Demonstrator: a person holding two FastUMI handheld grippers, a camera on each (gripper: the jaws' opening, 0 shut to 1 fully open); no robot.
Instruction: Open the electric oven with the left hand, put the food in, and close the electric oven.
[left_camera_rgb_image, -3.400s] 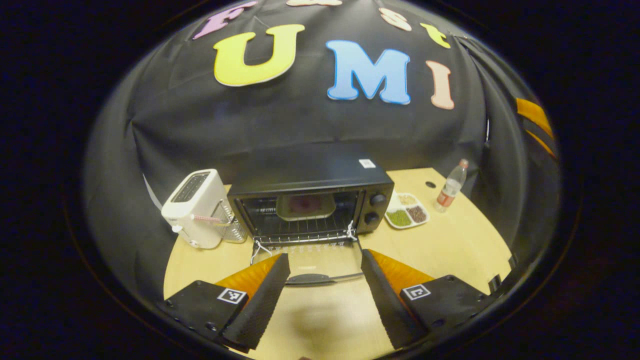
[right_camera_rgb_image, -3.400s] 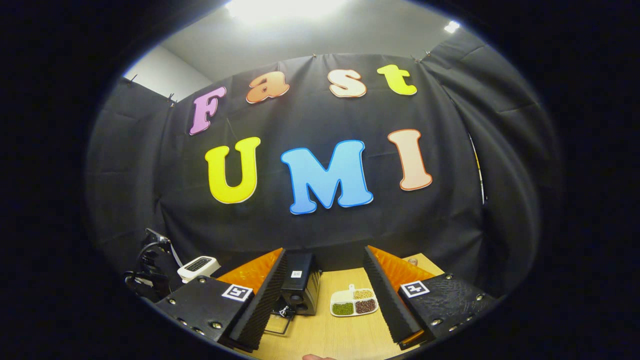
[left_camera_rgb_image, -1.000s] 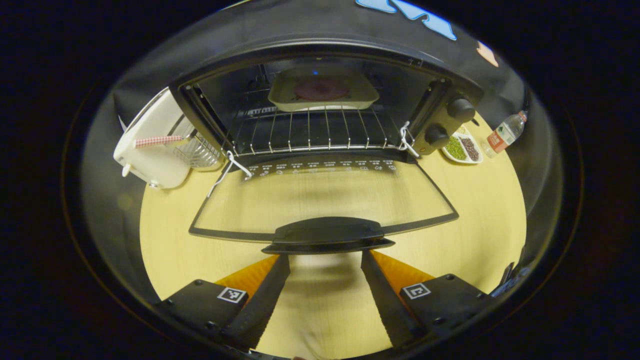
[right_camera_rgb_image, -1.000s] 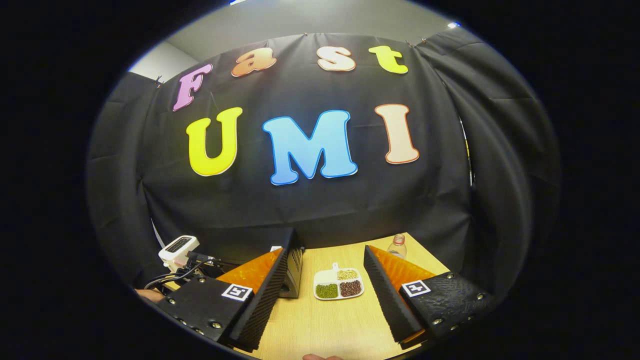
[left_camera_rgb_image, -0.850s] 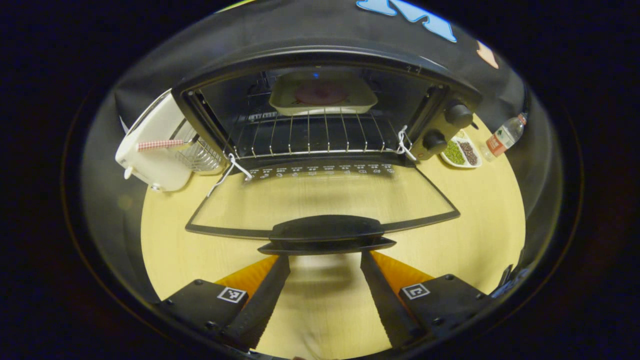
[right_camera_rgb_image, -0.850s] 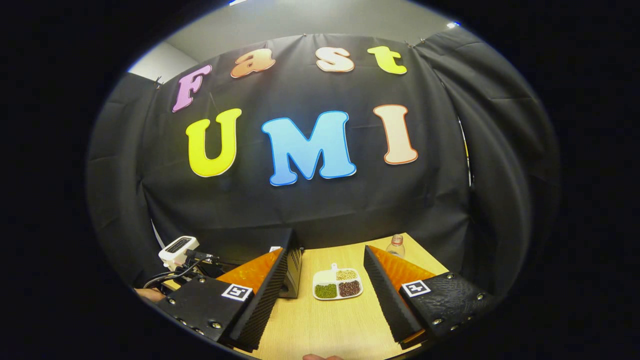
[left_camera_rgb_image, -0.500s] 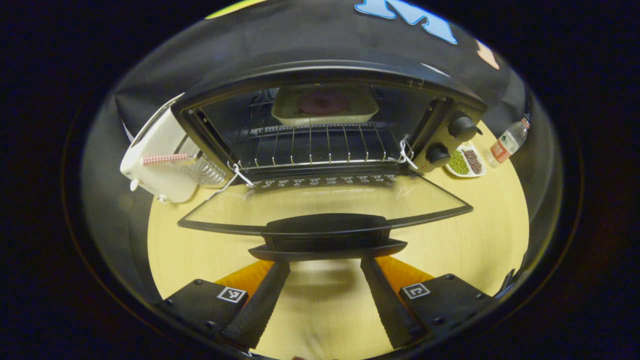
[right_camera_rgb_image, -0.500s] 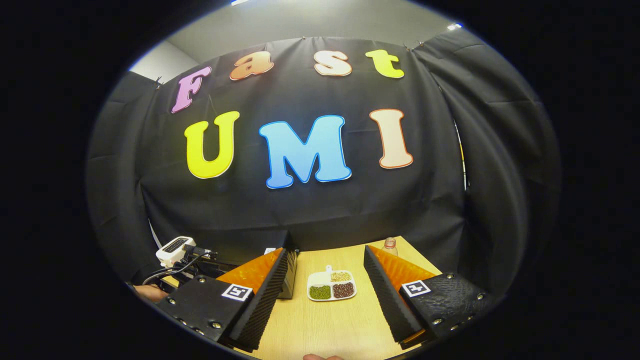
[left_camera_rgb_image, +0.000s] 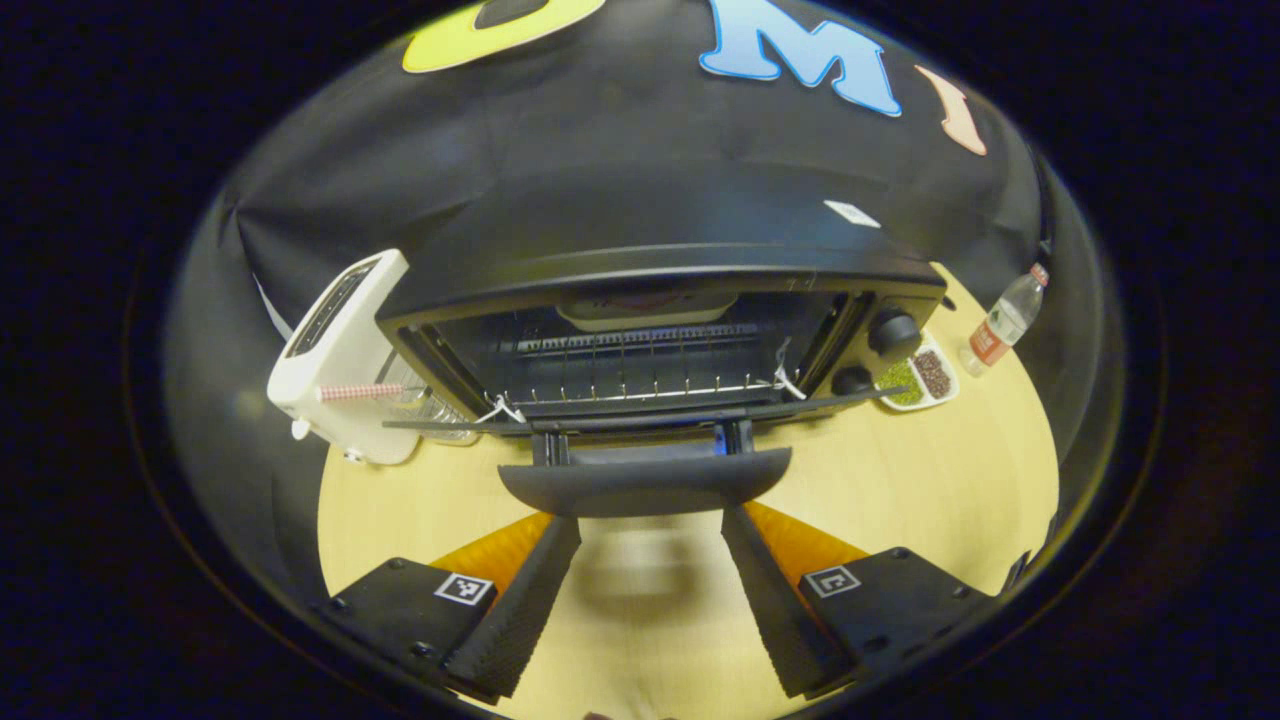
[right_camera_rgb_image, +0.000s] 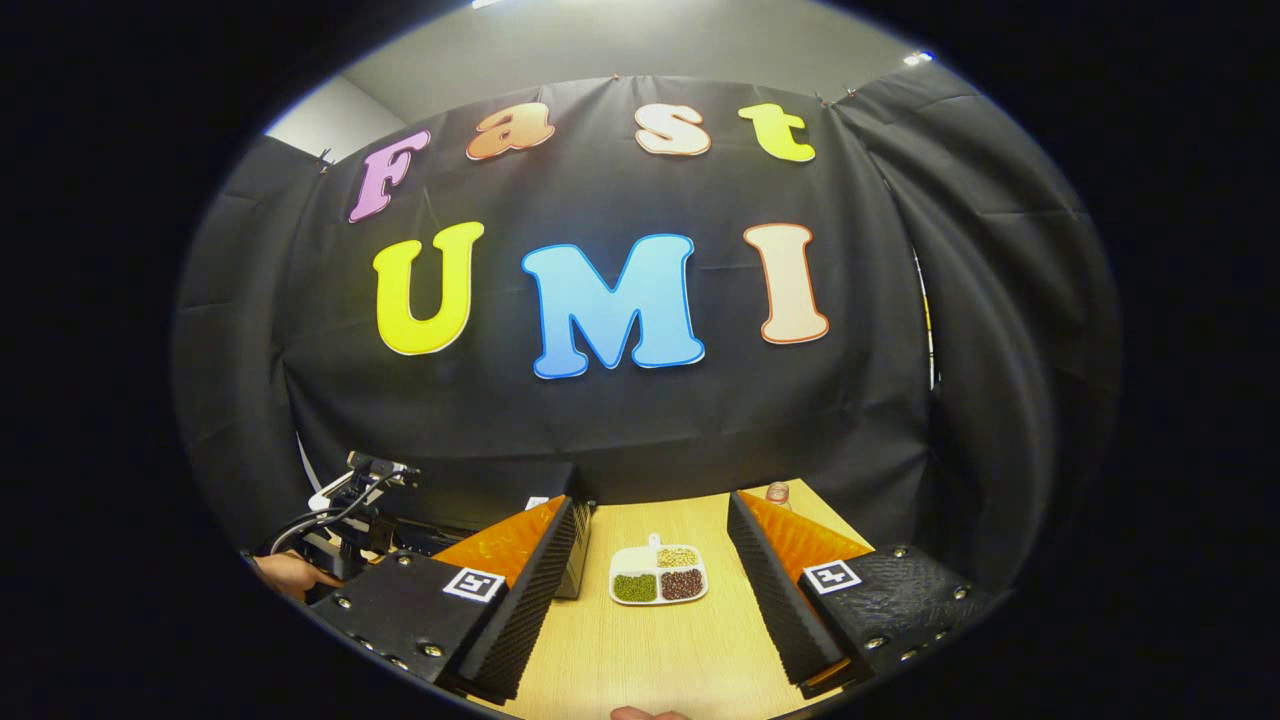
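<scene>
Oven door (left_camera_rgb_image: 640, 415) now higher above table (left_camera_rgb_image: 950, 470)

Black oven (left_camera_rgb_image: 660, 235), white toaster (left_camera_rgb_image: 335, 350), red-checked lever (left_camera_rgb_image: 358, 392)

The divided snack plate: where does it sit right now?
In the left gripper view, the divided snack plate lies on the table right of the oven, beside its knobs, with the water bottle just beyond.

No words or numbers can be read on any object. Each hand-held gripper carries small square black-and-white marker tags, one on each finger mount, seen in both gripper views. A white sticker (left_camera_rgb_image: 851, 213) on top of the oven (left_camera_rgb_image: 660, 250) and the red label on the bottle (left_camera_rgb_image: 1003, 321) are too small to read.
</scene>
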